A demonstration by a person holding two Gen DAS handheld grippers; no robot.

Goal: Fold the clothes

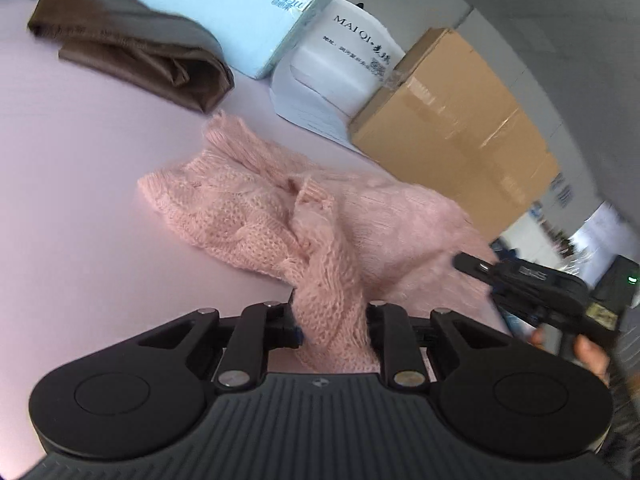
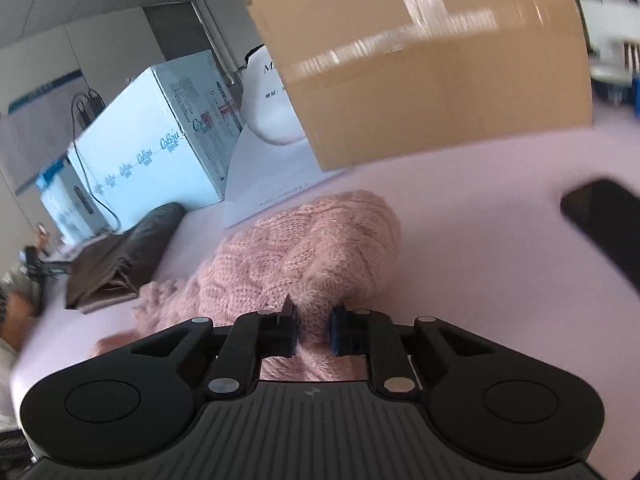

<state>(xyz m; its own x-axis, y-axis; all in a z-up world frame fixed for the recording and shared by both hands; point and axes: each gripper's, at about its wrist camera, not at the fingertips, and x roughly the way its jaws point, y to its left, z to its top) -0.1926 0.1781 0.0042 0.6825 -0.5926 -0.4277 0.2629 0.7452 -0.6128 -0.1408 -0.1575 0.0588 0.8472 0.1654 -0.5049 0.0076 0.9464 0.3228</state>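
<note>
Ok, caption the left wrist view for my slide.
Left gripper pinching a pink knit sweater on the pink table.

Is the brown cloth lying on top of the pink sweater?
No. The brown cloth lies by itself near the blue box, with bare table between it and the pink sweater.

Cardboard box blurred, top cropped.

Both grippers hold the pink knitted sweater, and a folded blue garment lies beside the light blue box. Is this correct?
Not quite: the folded garment is brown, not blue, as the left wrist view shows. The rest holds: left gripper and right gripper both grip the pink sweater near the light blue box.
</note>
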